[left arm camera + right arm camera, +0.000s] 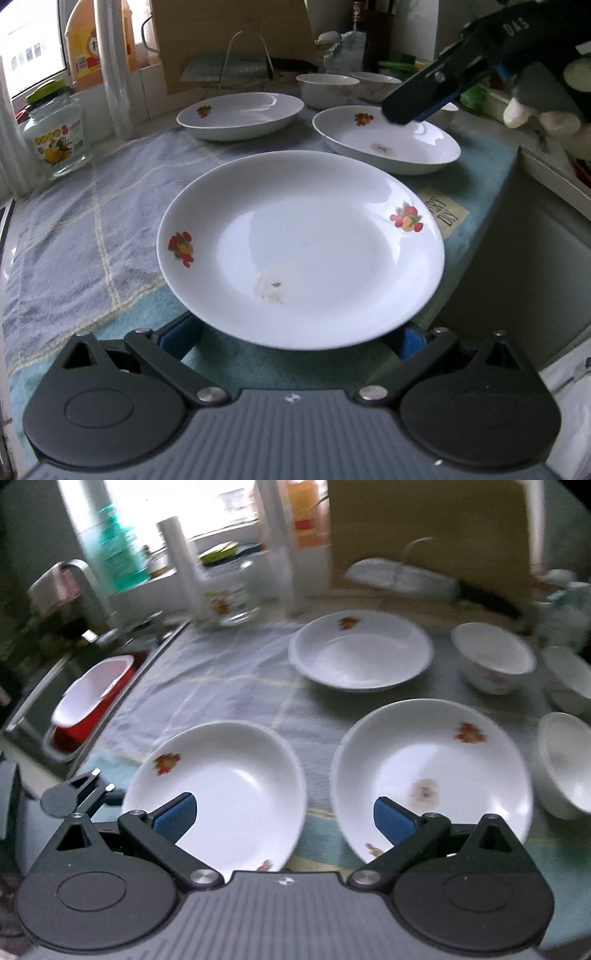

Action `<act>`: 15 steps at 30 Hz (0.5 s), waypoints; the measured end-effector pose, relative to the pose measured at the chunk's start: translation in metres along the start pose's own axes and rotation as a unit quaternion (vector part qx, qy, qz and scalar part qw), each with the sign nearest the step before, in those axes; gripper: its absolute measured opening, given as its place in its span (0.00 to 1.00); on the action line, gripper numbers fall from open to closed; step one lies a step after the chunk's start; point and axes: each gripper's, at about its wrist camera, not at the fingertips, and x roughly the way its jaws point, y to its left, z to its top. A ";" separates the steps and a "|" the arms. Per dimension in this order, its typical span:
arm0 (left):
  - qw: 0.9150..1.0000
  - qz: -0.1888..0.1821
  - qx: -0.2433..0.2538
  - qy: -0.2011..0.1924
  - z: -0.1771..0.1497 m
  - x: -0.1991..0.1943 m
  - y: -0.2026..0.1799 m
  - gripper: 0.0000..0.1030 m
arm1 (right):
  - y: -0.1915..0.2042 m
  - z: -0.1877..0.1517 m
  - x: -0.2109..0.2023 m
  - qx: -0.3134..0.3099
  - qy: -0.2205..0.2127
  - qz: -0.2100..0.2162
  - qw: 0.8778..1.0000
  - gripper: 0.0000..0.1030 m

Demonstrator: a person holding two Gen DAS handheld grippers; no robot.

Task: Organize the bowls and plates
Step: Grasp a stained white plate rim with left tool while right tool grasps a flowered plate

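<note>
The left gripper (pixel 295 332) sits at 6 o'clock of the near plate (pixel 301 249) (lying on the cloth (pixel 74 229)), jaws spread. The right gripper (pixel 285 818) hangs with jaws apart, empty, above a second plate (pixel 432 775).

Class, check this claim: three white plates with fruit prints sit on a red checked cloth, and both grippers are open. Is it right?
One detail is wrong: the cloth is blue checked, not red, as the left wrist view shows. The three plates do carry fruit prints, and the left gripper and right gripper are both open.
</note>
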 end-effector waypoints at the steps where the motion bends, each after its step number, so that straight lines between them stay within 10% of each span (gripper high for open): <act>1: 1.000 0.000 0.000 -0.002 0.000 0.000 0.000 1.00 | 0.001 0.002 0.004 -0.009 0.005 0.008 1.000 1.00; 15: 1.000 -0.006 0.008 0.010 0.003 0.002 0.001 1.00 | 0.002 0.021 0.049 -0.073 0.062 0.075 0.993 1.00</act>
